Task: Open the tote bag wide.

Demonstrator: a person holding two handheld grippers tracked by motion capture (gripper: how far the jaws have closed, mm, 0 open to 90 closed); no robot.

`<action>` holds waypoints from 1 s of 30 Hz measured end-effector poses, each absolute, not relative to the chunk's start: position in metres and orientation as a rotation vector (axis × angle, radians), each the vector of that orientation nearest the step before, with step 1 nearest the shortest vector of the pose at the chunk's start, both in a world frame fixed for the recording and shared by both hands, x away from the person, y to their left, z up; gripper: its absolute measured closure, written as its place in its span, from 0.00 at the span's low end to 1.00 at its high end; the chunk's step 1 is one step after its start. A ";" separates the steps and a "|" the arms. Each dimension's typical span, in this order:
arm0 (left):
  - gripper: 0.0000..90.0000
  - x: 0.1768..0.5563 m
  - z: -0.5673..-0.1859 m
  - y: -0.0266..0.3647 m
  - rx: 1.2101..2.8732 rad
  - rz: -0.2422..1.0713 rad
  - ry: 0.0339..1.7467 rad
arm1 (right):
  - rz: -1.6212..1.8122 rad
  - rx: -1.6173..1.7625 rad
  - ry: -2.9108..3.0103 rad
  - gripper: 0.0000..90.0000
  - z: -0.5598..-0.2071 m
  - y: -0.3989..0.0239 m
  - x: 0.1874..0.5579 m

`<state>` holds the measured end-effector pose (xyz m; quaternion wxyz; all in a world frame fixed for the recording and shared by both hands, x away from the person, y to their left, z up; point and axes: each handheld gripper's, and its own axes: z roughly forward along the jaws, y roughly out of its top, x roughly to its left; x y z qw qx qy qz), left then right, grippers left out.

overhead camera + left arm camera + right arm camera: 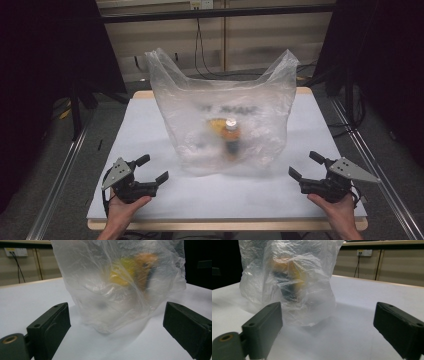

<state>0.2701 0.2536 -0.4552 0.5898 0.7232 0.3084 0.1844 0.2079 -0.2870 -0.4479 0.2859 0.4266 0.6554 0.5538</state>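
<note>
I see bag standing mid-table; high view alone shows bottle cap inside. Left gripper and right gripper flank bag, jaws spread wide, bag ahead, untouched.

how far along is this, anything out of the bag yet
Nothing looks done: the yellow and orange items sit inside the plastic bag, standing mid-table. Nothing in hand: left gripper and right gripper are open, apart from it. Judging by that, all the handling remains.

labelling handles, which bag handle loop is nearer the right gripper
The pointed loop at the plastic bag's upper right in the high view; the other loop is above the left gripper's side.
</note>
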 end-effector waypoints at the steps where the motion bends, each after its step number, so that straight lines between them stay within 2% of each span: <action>1: 0.08 0.270 -0.455 0.254 1.684 0.429 0.718 | 1.481 1.139 1.768 0.14 -0.448 -0.288 0.208; 3: 0.11 0.270 -0.456 0.251 1.678 0.435 0.725 | 1.478 1.143 1.772 0.14 -0.448 -0.288 0.209; 4: 0.14 0.271 -0.456 0.251 1.708 0.442 0.714 | 1.480 1.147 1.783 0.20 -0.449 -0.288 0.209; 5: 0.14 0.271 -0.456 0.251 1.708 0.442 0.714 | 1.480 1.147 1.783 0.20 -0.449 -0.288 0.209; 10: 0.20 0.274 -0.455 0.248 1.721 0.382 0.713 | 1.497 1.090 1.853 0.37 -0.448 -0.289 0.208; 12: 0.24 0.273 -0.452 0.249 1.760 0.387 0.695 | 1.522 1.079 1.866 0.48 -0.447 -0.289 0.208; 17: 0.41 0.269 -0.447 0.250 1.754 0.366 0.655 | 1.479 1.037 1.975 0.61 -0.444 -0.284 0.210; 21: 0.50 0.267 -0.441 0.246 1.804 0.334 0.623 | 1.477 0.984 2.046 0.73 -0.440 -0.277 0.211; 23: 0.57 0.267 -0.441 0.244 1.811 0.294 0.625 | 1.468 0.966 2.067 0.77 -0.437 -0.273 0.211; 25: 0.58 0.269 -0.441 0.245 1.834 0.270 0.601 | 1.461 0.968 2.073 0.79 -0.436 -0.272 0.211; 27: 0.66 0.269 -0.441 0.243 1.842 0.239 0.599 | 1.465 0.963 2.094 0.84 -0.434 -0.268 0.213; 30: 0.73 0.270 -0.438 0.240 1.848 0.238 0.606 | 1.489 0.955 2.122 0.90 -0.432 -0.264 0.216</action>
